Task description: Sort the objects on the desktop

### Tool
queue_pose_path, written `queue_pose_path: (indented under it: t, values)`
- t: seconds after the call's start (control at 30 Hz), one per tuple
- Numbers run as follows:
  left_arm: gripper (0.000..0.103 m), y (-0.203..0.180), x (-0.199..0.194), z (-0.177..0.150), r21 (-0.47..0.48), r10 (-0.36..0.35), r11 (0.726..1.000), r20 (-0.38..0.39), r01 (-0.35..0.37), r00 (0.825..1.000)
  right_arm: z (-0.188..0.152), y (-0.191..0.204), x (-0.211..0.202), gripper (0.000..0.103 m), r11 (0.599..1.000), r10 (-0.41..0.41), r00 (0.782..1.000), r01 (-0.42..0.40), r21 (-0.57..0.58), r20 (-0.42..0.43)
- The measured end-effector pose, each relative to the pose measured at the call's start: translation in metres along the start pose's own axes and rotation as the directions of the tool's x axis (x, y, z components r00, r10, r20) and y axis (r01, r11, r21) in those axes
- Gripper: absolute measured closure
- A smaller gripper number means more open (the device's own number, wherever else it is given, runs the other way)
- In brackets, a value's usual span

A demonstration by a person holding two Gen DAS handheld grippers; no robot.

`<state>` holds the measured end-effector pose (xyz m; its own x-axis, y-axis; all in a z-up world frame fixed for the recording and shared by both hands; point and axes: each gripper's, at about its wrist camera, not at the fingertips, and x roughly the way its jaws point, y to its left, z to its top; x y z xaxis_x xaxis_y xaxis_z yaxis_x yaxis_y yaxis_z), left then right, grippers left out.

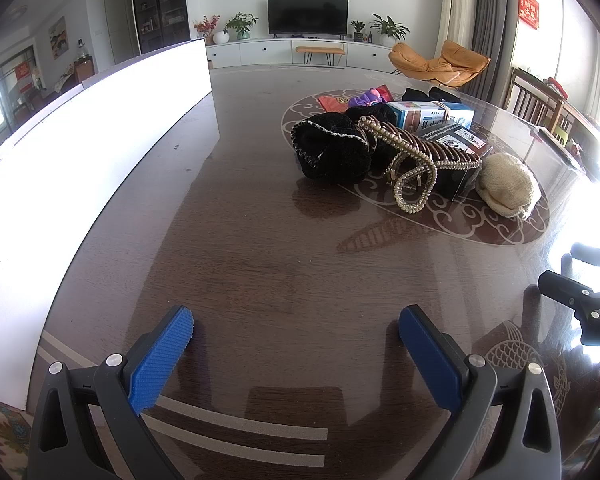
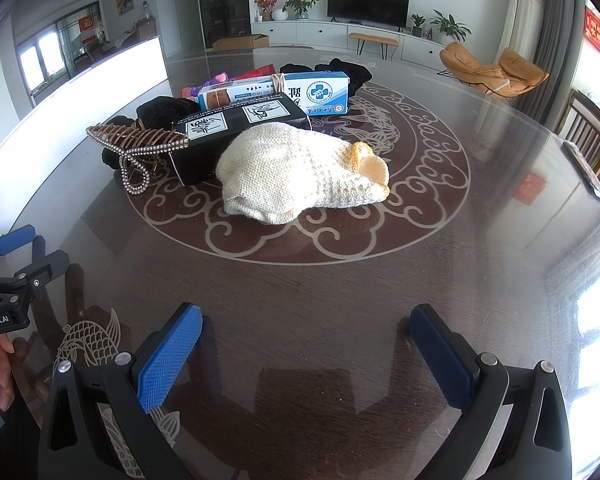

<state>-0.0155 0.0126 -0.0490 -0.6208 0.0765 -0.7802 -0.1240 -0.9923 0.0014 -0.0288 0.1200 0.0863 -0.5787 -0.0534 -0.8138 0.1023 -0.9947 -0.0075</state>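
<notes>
A: How do the two tools stand?

B: The left tool (image 1: 296, 326) hangs low over the dark tabletop (image 1: 260, 240) with its blue pads (image 1: 164, 356) wide apart and nothing between them. The right tool (image 2: 306, 326) is the same: pads (image 2: 172, 354) spread, gap empty, just above the glass.

A: And the things to sort?

B: They sit in a heap on the round white pattern in the middle of the tabletop, well apart from both tools. From the left wrist view, a black scrunchie (image 1: 332, 152) lies nearest on the left, and a pearl hair claw (image 1: 416, 156) leans across a black box (image 1: 456, 152). A cream knitted hat (image 1: 508, 188) lies just beside the box on its right.

A: What lies behind those?

B: A blue and white box (image 1: 432, 114) with a rubber band around it, touching the black box. Farther back are a purple scrunchie (image 1: 366, 98), something red and some black cloth (image 1: 428, 94).

A: Anything to the side?

B: A white board (image 1: 100, 140) stands on edge along the left of the tabletop.
</notes>
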Motion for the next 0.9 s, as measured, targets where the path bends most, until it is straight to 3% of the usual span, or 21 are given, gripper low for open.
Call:
queue_pose_path:
  t: [0.9]
  values:
    - [0.0, 0.0071, -0.0035, 0.0023, 0.01, -0.014, 1.0, -0.029, 0.014, 0.999, 0.0, -0.0001, -0.0001, 0.0, 1.0, 0.0, 1.0, 0.0, 0.0, 0.0]
